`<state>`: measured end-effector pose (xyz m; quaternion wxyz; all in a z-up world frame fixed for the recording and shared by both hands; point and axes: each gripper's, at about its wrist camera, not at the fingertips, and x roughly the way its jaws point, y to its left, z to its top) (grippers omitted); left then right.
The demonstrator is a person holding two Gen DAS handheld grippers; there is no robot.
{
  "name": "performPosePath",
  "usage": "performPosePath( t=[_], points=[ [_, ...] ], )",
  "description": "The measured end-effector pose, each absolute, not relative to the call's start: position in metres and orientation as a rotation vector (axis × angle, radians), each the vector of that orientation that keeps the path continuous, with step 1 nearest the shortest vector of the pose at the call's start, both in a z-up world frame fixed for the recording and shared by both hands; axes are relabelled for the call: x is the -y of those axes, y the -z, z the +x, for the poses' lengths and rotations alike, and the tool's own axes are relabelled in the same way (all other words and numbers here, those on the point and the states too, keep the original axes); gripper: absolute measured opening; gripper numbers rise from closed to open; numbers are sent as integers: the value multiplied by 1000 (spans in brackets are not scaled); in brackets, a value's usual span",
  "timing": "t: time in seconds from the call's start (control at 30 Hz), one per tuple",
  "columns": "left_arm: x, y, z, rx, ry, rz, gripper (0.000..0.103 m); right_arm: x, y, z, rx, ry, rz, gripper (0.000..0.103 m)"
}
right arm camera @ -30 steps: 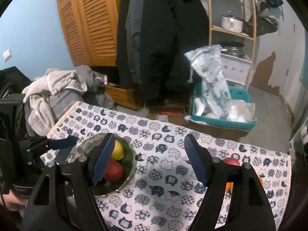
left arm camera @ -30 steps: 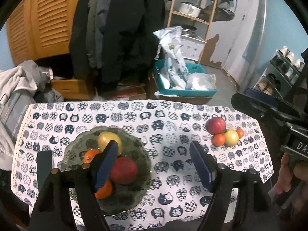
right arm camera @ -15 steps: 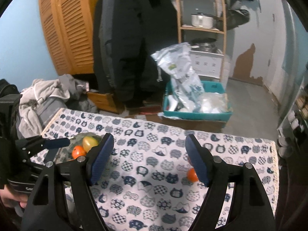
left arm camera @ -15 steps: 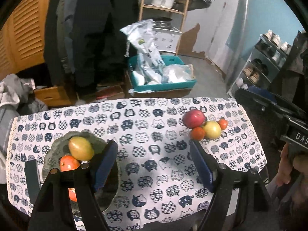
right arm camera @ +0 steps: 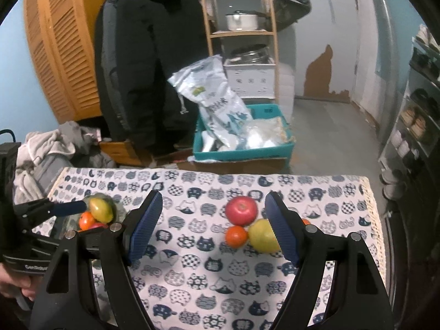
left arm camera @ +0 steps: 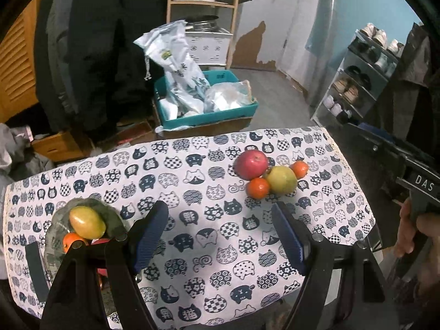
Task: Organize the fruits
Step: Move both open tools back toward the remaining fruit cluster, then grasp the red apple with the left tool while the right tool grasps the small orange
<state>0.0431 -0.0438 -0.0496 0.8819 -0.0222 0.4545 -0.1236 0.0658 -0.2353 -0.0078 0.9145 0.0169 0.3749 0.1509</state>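
Observation:
A red apple (left arm camera: 251, 163), a yellow-green fruit (left arm camera: 282, 180) and two small oranges (left arm camera: 258, 187) lie together on the cat-print tablecloth (left arm camera: 192, 220) at the right. A glass bowl (left arm camera: 55, 247) at the left holds a yellow mango (left arm camera: 86, 222), an orange and a red fruit. My left gripper (left arm camera: 220, 236) is open and empty above the cloth's middle. My right gripper (right arm camera: 213, 225) is open and empty, above the cloth, with the apple (right arm camera: 242, 210) and an orange (right arm camera: 236, 236) between its fingers in view.
Beyond the table's far edge stand a teal crate (left arm camera: 206, 110) with plastic bags, hanging dark coats (right arm camera: 148, 68), a wooden shelf with pots (right arm camera: 242, 22) and a shoe rack (left arm camera: 365, 77). A clothes pile (right arm camera: 46, 148) lies at the left.
Both grippers have swung to the right. The loose fruit pile now sits nearer the middle of each view and the bowl has slid to the left edge. Both grippers stayed open.

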Motion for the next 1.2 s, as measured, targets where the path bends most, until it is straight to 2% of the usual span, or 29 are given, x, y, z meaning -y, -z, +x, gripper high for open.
performPosePath(
  t=[0.4,0.73,1.2],
  points=[
    [82,52,57,-962,301,-10,79,278,24,70,-798,-224,31,78],
    [105,66,83,-1014,324,-11,80,307,59,88,-901,-166,43,78],
    [127,92,164,-1122,345,-56,81,327,75,157,-1075,-157,9,78]
  ],
)
